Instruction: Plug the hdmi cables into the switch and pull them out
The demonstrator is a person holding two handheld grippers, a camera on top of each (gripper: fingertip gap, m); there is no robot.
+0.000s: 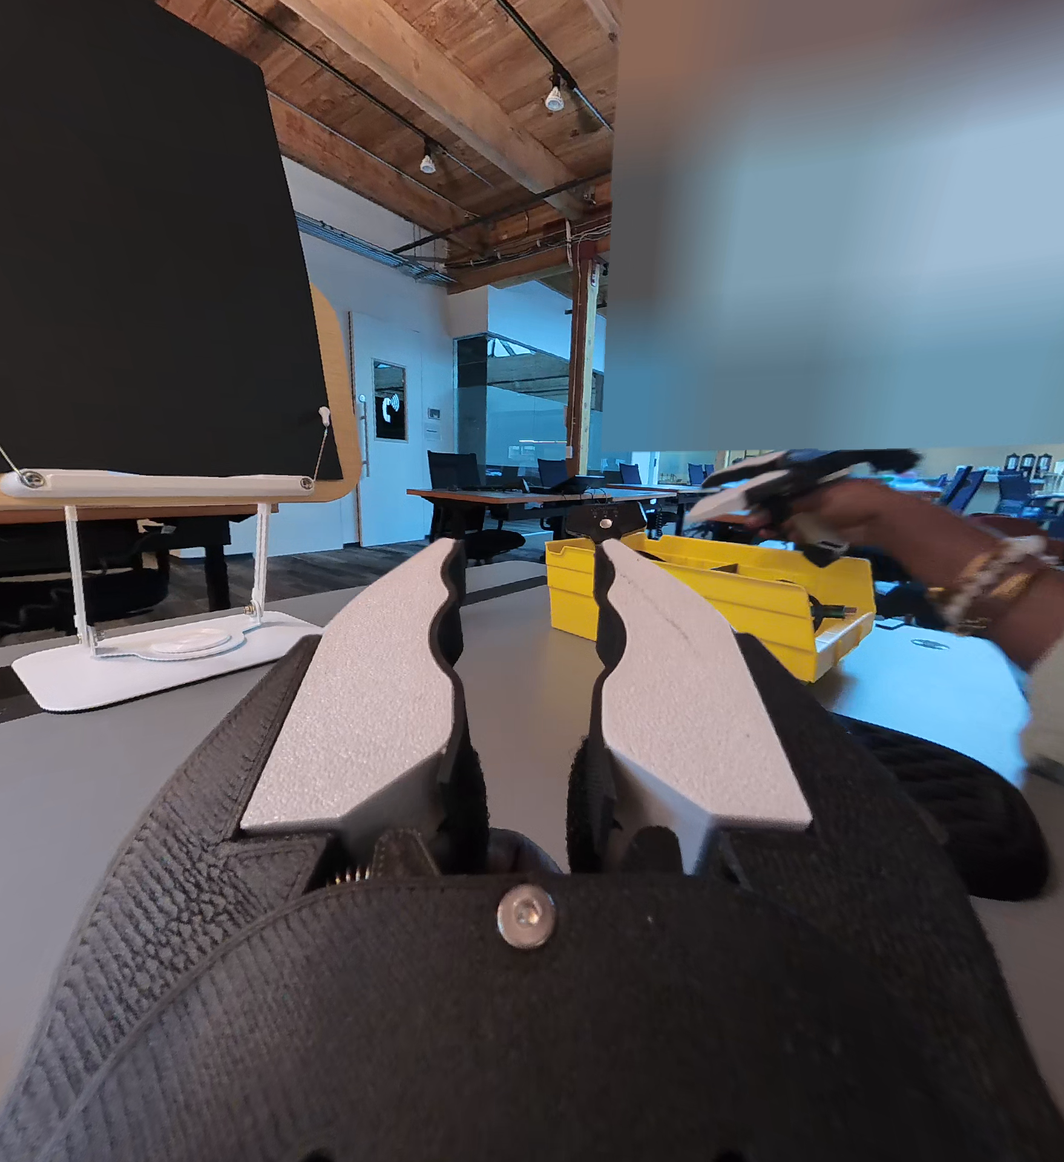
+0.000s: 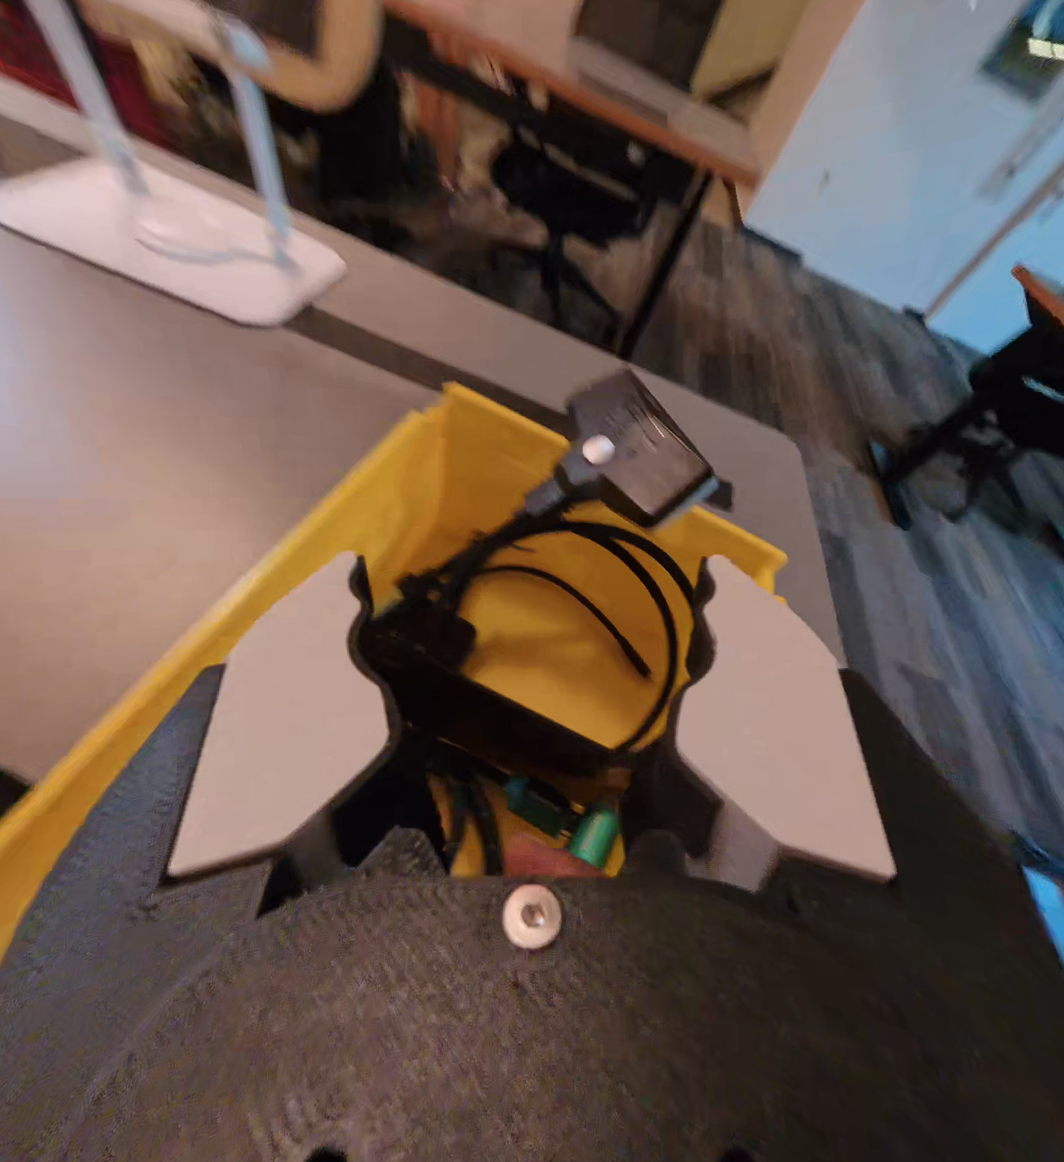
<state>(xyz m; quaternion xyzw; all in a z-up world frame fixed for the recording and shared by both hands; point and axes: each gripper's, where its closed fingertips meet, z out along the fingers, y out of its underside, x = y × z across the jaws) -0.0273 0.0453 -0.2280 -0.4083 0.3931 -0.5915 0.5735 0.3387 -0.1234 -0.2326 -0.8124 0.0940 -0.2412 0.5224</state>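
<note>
The black HDMI switch (image 2: 636, 453), with a silver button, rests tilted on the far rim of a yellow bin (image 2: 391, 503). Its black cables (image 2: 642, 585) coil inside the bin, with a dark plug end (image 2: 422, 622) at the left. My right gripper (image 2: 532, 578) hovers open and empty above the bin, with the cables between and below its fingers. In the left wrist view my left gripper (image 1: 529, 553) lies low on the grey table, open and empty, pointing at the bin (image 1: 705, 597) and switch (image 1: 605, 519). The right gripper (image 1: 702, 497) shows there above the bin.
A white stand (image 1: 158, 654) holding a black board (image 1: 108, 251) sits at the table's far left; it also shows in the right wrist view (image 2: 158, 239). Green parts (image 2: 592, 836) lie in the bin's near section. A person's arm (image 1: 988, 585) reaches in from the right. The table corner (image 2: 787, 453) is just beyond the bin. Some 40 cm of space lies between my two pairs of fingers.
</note>
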